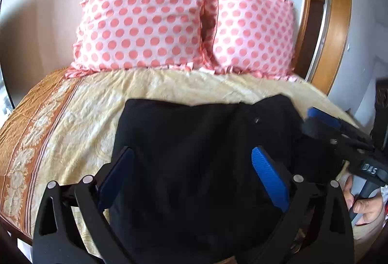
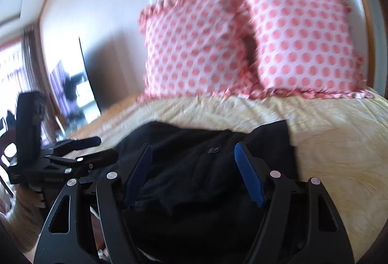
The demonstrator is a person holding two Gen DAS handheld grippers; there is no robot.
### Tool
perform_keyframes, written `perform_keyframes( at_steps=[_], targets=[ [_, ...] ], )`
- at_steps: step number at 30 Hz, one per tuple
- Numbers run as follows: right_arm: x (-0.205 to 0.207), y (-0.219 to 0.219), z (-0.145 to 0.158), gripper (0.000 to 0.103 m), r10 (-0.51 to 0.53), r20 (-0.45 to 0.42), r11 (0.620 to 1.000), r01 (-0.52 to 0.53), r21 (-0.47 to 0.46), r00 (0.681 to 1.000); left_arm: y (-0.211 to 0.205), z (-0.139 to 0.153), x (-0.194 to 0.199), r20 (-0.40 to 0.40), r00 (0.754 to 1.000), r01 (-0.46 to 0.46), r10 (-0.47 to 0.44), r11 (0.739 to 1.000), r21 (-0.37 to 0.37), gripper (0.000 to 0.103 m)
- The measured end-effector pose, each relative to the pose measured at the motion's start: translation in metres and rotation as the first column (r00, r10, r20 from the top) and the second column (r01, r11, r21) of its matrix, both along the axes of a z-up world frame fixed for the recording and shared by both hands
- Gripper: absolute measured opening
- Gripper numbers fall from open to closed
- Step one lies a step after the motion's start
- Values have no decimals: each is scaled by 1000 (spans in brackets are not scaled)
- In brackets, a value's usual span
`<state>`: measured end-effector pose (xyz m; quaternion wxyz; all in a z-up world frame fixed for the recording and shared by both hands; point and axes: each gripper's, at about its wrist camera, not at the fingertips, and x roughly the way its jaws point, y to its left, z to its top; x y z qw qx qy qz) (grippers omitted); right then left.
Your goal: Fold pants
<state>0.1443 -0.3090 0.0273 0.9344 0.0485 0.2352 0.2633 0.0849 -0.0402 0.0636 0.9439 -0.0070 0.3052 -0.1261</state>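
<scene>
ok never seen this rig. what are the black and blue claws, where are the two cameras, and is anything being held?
No robot here: a person holds one hand-held gripper in each hand, each with a fisheye camera looking along its blue pads. One picture is from the left gripper, the other from the right gripper. Each also catches its partner at the frame edge. Black pants lie on a yellow bedspread, with two pink dotted pillows behind. Both sets of jaws stand open over the pants, holding nothing.
</scene>
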Motion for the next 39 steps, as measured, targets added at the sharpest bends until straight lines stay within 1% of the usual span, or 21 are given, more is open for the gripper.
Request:
perform_keyframes(
  at_steps=[2,3,4,5,7,9,11,14,15,17,18,19,21,22,23,27,29,31,33,35,39],
  targets=[
    [9,5,-12,73,-44,-62,997,41,-59,997,-2,-14,3,-24,1000,-8,9,999,35,98],
    [13,5,-22,76,-79,-110,992,68,-102,991,-2,-20,4,-36,999,-12,14,999,47,98],
    [13,3,-32,76,-95,-134,989,77,-128,987,-2,-27,6,-58,998,-13,16,998,56,98],
    [10,3,-36,76,-99,-137,987,80,-140,986,-1,-34,4,-78,997,-12,16,998,57,98],
    [-5,7,-42,77,-122,-107,976,100,-192,987,2,-47,4,-115,993,-7,12,999,45,98],
    [-19,8,-45,77,-142,-96,971,119,-209,985,2,-51,-4,-101,995,-8,13,999,43,98],
    [-27,6,-49,77,-150,-81,971,131,-201,985,2,-53,-11,-89,996,-4,8,999,42,98],
    [-22,7,-45,77,-136,-90,971,114,-209,987,1,-54,-17,-69,998,16,-12,998,57,98],
    [-21,5,-41,77,-125,-103,974,103,-200,987,2,-52,-17,-74,997,21,-17,998,57,98],
    [-15,-13,-22,77,-85,-139,992,71,-102,987,7,-44,-18,-101,994,38,-34,999,36,98],
    [-12,-26,-12,83,-91,-141,995,84,-55,986,13,-37,-19,-99,994,44,-42,999,22,98],
    [-10,-38,-3,93,-102,-135,995,100,-20,986,16,-32,-18,-87,996,37,-35,999,20,99],
    [3,-69,14,95,-135,-139,988,144,62,981,26,-23,-17,-58,998,12,-11,1000,21,99],
    [12,-77,17,95,-131,-163,986,146,83,978,31,-20,-13,-47,999,-5,6,1000,20,99],
    [27,-87,17,95,-131,-212,982,155,103,968,35,-19,-9,-46,999,-19,20,1000,21,99],
    [77,-100,-2,94,-92,-373,983,145,116,923,46,-22,7,-83,995,-57,58,998,12,99],
    [99,-100,-16,87,-43,-442,983,116,140,896,48,-24,9,-92,994,-55,56,998,5,99],
    [110,-98,-25,83,-21,-478,984,104,147,878,50,-27,10,-102,993,-56,55,998,-4,99],
    [118,-95,-32,80,-17,-506,986,97,132,862,51,-30,11,-115,992,-53,52,999,-7,99],
    [121,-93,-38,80,-18,-517,988,94,121,856,51,-34,11,-125,991,-48,48,999,-5,99],
    [119,-88,-39,80,-14,-497,992,74,100,867,51,-40,14,-147,988,-40,40,999,3,99]
  ],
)
